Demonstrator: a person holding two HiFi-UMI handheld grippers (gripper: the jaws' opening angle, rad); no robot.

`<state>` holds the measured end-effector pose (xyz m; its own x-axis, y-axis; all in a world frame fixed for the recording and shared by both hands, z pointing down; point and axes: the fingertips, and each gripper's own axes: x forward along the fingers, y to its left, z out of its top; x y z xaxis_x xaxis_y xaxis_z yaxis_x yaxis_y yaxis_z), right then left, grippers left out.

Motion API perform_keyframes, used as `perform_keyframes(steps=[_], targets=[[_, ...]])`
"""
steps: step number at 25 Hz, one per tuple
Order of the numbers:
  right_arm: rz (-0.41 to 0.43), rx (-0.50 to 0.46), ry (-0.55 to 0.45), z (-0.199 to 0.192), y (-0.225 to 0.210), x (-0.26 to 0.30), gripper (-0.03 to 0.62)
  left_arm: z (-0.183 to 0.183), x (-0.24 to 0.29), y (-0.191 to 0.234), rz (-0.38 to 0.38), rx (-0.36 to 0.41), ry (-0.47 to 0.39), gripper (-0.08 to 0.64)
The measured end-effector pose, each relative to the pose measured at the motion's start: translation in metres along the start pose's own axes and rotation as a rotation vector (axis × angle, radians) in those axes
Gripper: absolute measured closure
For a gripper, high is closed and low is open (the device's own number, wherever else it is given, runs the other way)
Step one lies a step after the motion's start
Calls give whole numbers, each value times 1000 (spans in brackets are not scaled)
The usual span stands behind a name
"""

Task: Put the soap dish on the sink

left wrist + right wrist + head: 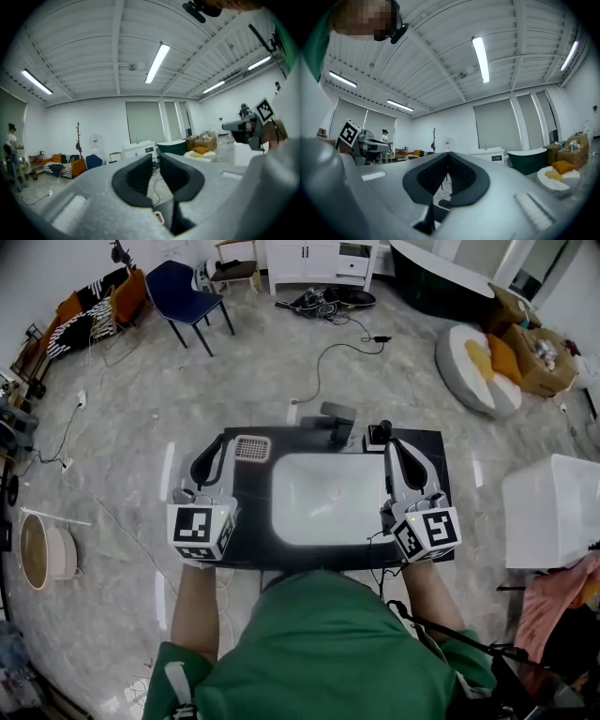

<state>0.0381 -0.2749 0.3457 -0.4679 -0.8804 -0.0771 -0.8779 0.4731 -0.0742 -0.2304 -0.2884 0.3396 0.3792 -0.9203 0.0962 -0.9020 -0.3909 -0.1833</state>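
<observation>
Black table (427, 442) carries a white sink (323, 498) set into its middle. The soap dish (251, 448), pale with a slotted top, lies flat on the table at the rear left corner of the sink, outside the basin. The left gripper (214, 451) points away from the person, its tip just beside the soap dish; in the left gripper view its jaws stand a narrow gap apart with nothing between them. The right gripper (394, 446) is over the right edge of the sink; in the right gripper view its jaws are pressed together at the tips, empty. A faucet (337, 420) stands behind the sink.
</observation>
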Motion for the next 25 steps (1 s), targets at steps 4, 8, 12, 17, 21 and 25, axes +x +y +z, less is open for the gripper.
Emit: perform_keyframes(steps=[4, 8, 12, 17, 21, 25], targets=[[-4, 9, 6, 0, 0, 0, 595, 1, -1, 2, 4, 4, 4, 515], [4, 8, 1, -4, 1, -1, 595, -3, -3, 0, -1, 0, 2, 515], [10, 9, 4, -4, 2, -2, 595, -2, -3, -2, -6, 3, 2, 515], [0, 25, 15, -5, 1, -5, 595, -3, -3, -5, -9, 4, 7, 515], [13, 21, 12, -6, 0, -4, 595, -2, -2, -7, -18, 6, 5, 515], [15, 26, 11, -5, -2, -5, 595, -2, 0, -10, -21, 9, 7, 515]])
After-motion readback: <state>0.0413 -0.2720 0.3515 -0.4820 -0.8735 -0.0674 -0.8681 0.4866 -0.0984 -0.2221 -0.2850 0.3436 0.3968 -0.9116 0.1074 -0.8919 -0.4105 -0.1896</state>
